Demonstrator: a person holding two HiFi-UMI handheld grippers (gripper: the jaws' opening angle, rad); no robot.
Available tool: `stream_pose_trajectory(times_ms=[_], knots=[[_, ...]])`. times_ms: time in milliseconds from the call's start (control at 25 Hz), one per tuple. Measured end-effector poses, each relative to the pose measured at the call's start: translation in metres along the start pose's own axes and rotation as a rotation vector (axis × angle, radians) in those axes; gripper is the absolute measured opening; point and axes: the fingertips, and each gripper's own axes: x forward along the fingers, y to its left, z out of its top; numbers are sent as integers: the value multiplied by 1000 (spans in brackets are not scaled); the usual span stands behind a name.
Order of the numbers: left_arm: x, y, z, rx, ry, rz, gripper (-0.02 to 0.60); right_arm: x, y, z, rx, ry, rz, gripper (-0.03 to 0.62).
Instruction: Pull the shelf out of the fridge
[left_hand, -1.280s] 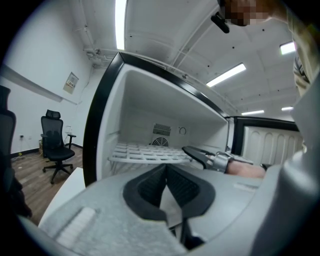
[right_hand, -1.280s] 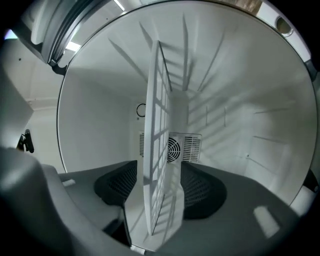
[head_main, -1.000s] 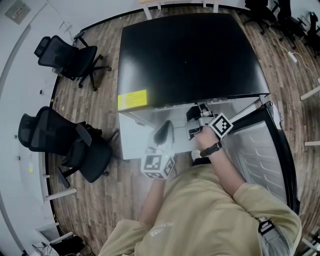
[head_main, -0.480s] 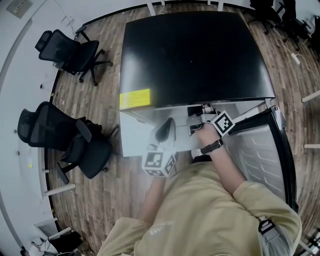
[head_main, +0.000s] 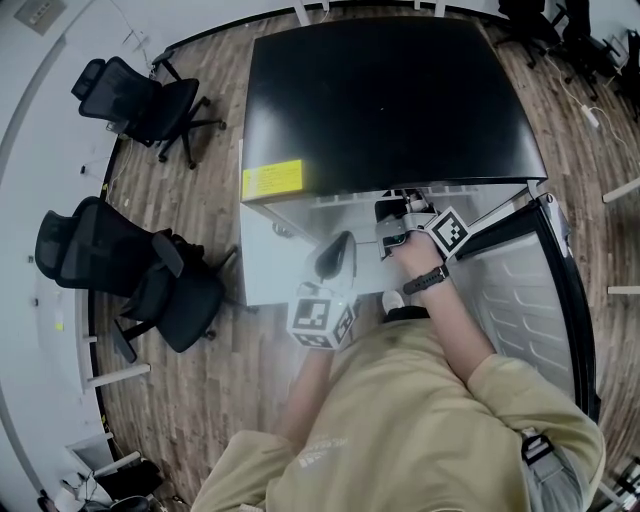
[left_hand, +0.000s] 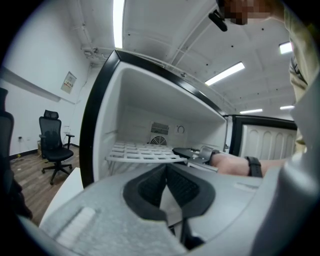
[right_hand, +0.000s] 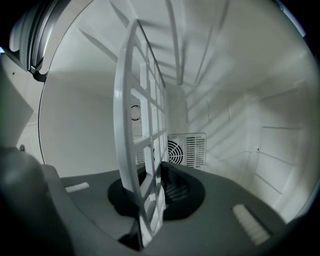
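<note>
While its jaws had just been closing, the right gripper (right_hand: 150, 186) clamped onto the front edge of the white grid shelf (right_hand: 141, 125). The shelf lay inside the fridge (head_main: 390, 110), spanning the white cavity and reaching back toward the round fan vent (right_hand: 176, 151) on the fridge's rear wall. The hand holding that gripper wore a black wrist strap (head_main: 425, 282) and reached in through the fridge's open front. The left gripper (left_hand: 167, 182) hung just outside the fridge's mouth, its jaws pressed together with nothing between them. The door (head_main: 545, 300) stood swung wide at the fridge's right side. A yellow label (head_main: 272, 181) sat on the front left corner of the fridge's black top. Two black office chairs (head_main: 125, 275) stood on the wooden floor (head_main: 205, 200), well to the left of the fridge.
</note>
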Motion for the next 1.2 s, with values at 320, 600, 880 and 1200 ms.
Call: stream_pose_trajectory(times_ms=[320, 600, 880, 1200], knots=[[-18, -2, 2, -1, -11, 13, 2, -3, 0, -1, 17, 6, -26, 29], [-29, -4, -4, -10, -13, 12, 2, -18, 1, -4, 9, 14, -16, 35], [-34, -16, -7, -17, -12, -14, 2, -29, 4, -9, 13, 37, -26, 32], [-42, -24, -11, -24, -14, -29, 2, -48, 9, -13, 9, 40, -31, 32]])
